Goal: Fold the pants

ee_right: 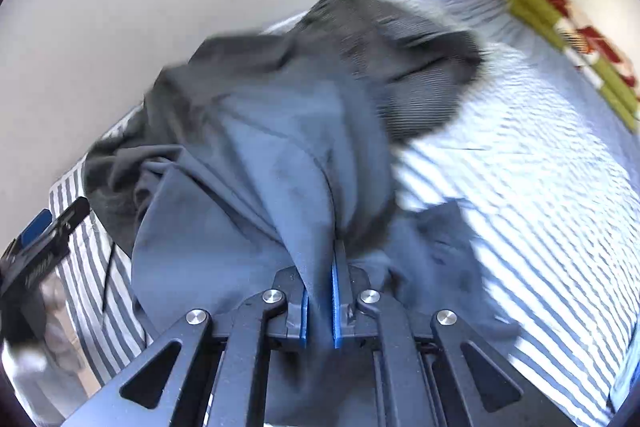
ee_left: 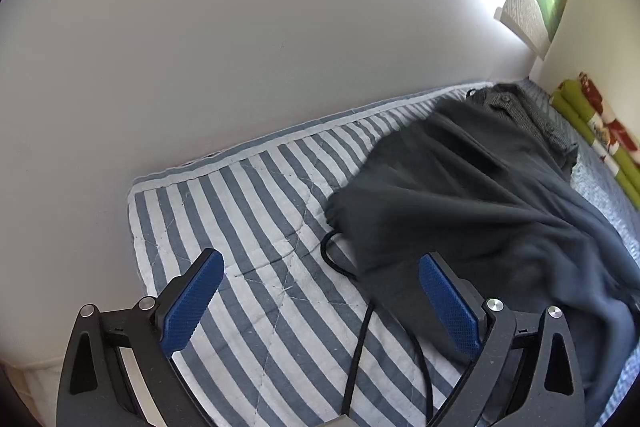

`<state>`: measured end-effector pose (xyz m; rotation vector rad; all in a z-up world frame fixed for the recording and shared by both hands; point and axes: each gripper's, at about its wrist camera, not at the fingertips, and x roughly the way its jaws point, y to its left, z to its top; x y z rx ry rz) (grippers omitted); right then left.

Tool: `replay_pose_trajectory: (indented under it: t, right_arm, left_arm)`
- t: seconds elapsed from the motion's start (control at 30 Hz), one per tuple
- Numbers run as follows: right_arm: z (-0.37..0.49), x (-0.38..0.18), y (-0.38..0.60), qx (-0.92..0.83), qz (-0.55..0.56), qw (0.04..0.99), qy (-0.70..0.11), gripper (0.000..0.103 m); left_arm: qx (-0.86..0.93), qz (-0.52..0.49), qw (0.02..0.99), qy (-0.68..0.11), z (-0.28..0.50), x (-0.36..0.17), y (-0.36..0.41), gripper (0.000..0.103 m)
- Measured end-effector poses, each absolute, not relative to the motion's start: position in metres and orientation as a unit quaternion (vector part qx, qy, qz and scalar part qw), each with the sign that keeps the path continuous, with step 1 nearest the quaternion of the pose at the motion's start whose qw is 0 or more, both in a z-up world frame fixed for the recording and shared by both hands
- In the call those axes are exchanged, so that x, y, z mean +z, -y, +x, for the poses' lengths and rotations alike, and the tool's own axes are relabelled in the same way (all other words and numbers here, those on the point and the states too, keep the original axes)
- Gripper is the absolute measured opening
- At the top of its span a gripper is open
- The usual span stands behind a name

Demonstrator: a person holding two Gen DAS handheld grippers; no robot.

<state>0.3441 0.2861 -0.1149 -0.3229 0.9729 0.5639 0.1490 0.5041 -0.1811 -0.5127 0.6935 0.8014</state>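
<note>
Dark grey pants [ee_left: 472, 195] lie crumpled on a blue-and-white striped bedspread [ee_left: 248, 211], with a black drawstring [ee_left: 336, 259] trailing from the waistband. My left gripper [ee_left: 320, 267] hovers open just above the bedspread, its right blue pad [ee_left: 448, 307] at the pants' near edge and nothing between the pads. In the right wrist view my right gripper [ee_right: 320, 291] is shut on a bunched fold of the pants [ee_right: 256, 155], and the cloth rises from the blue pads [ee_right: 335, 303] in a taut ridge. The left gripper [ee_right: 44, 239] shows at that view's left edge.
A white wall [ee_left: 240, 27] borders the far side of the bed. A second, textured grey garment [ee_left: 520, 111] lies beyond the pants. A green, red and white patterned blanket [ee_left: 600, 131] sits at the far right. The striped bedspread [ee_right: 520, 147] spreads out to the right.
</note>
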Motion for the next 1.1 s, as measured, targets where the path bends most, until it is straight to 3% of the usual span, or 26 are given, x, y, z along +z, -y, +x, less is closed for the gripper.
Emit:
replay_pose_trajectory:
  t: [0.47,0.83,0.87,0.93,0.97,1.03,1.1]
  right_arm:
    - [0.279,-0.106,0.006,0.039,-0.083,0.875,-0.475,0.007]
    - [0.236,-0.123,0.128,-0.034,-0.061,0.857,-0.511,0.008]
    - [0.234,-0.125,0.133,-0.020,-0.055,0.854,-0.517,0.011]
    - [0.222,-0.120,0.144,-0.012,-0.039,0.861,-0.508,0.025]
    - [0.215,-0.115,0.149,-0.009,-0.033,0.867,-0.498,0.039]
    - [0.209,-0.110,0.158,-0.008,-0.021,0.875,-0.483,0.051]
    - [0.202,-0.112,0.167,-0.008,-0.007,0.876,-0.483,0.051]
  left_arm:
    - [0.323,-0.237,0.858,-0.323,0.173,-0.168,-0.459,0.097]
    - [0.048,-0.206,0.899,-0.383,0.272,-0.165,-0.278,0.097]
    - [0.029,-0.195,0.899,-0.391,0.281,-0.168,-0.259,0.097]
    - [-0.013,-0.174,0.894,-0.412,0.300,-0.176,-0.222,0.097]
    - [-0.026,-0.165,0.890,-0.425,0.309,-0.181,-0.204,0.097]
    - [-0.035,-0.147,0.883,-0.444,0.322,-0.192,-0.177,0.097]
    - [-0.044,-0.166,0.873,-0.456,0.331,-0.203,-0.165,0.073]
